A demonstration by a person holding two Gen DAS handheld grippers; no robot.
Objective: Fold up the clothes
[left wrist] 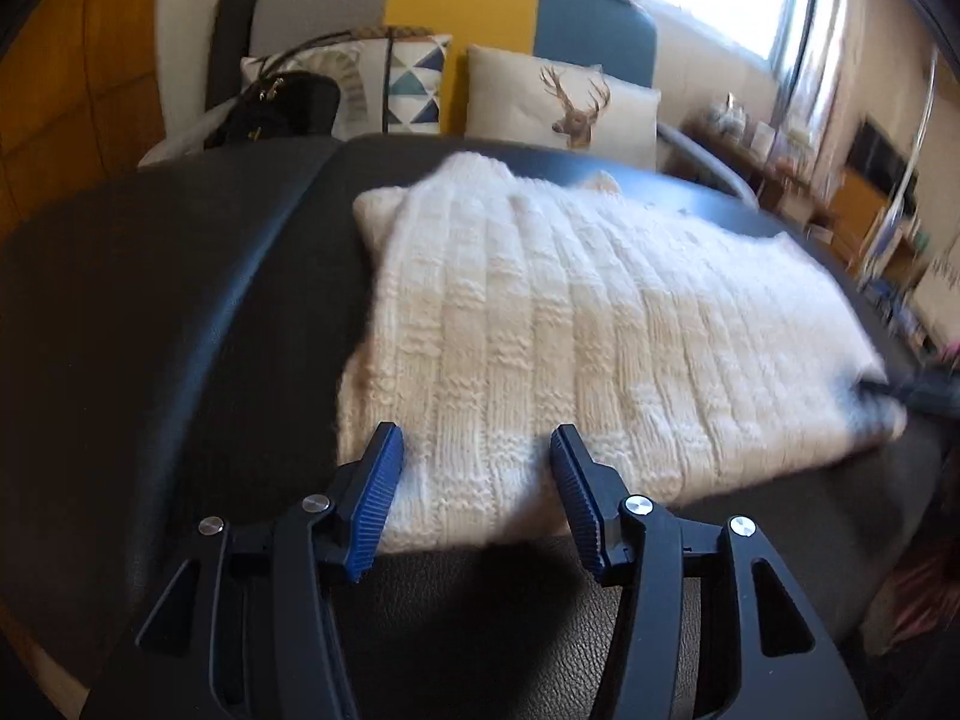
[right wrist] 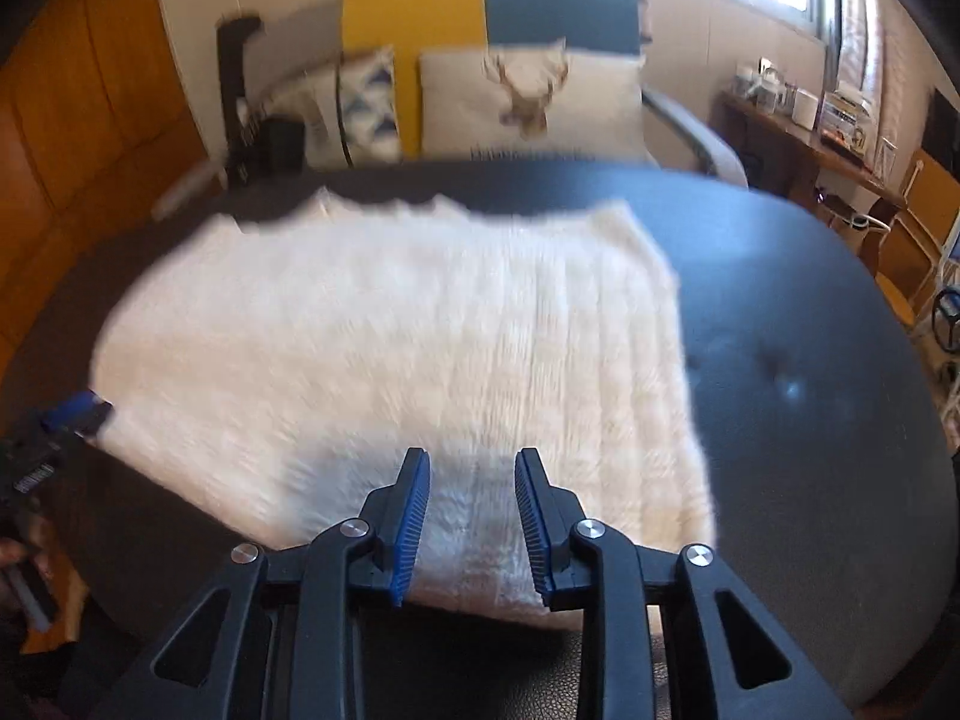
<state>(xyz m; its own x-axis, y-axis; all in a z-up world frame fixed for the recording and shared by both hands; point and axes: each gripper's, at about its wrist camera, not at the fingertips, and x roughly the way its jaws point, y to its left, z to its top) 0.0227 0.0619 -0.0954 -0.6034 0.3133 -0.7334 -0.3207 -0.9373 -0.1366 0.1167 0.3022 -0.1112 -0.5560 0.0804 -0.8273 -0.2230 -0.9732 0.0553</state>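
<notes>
Nearest in each wrist view are the tools themselves. The left gripper [left wrist: 477, 438] has its jaws spread wide with nothing between them, poised at the near hem of a cream cable-knit sweater [left wrist: 570, 336]. The right gripper [right wrist: 472, 461] is likewise parted and empty, its blue pads [right wrist: 414, 516] over the sweater's near edge; whether either touches the knit I cannot tell, since the right view is blurred.

The sweater lies on a dark leather-textured table [left wrist: 180, 312], spread as a compact, roughly rectangular block. No sleeves stick out to the sides, which suggests they are already tucked in; a bunched bit shows at the far edge, perhaps the collar. In the right view the other gripper appears at the sweater's left margin.

By my reading the fold is partway: the sides look done, and what remains is likely bringing the near hem up over the far end, then squaring the bundle.

Beyond the table stands a sofa [left wrist: 462, 6] in grey, yellow and teal, with a deer cushion [left wrist: 564, 102], a triangle-patterned cushion [left wrist: 414, 84] and a black handbag [left wrist: 282, 108].
</notes>
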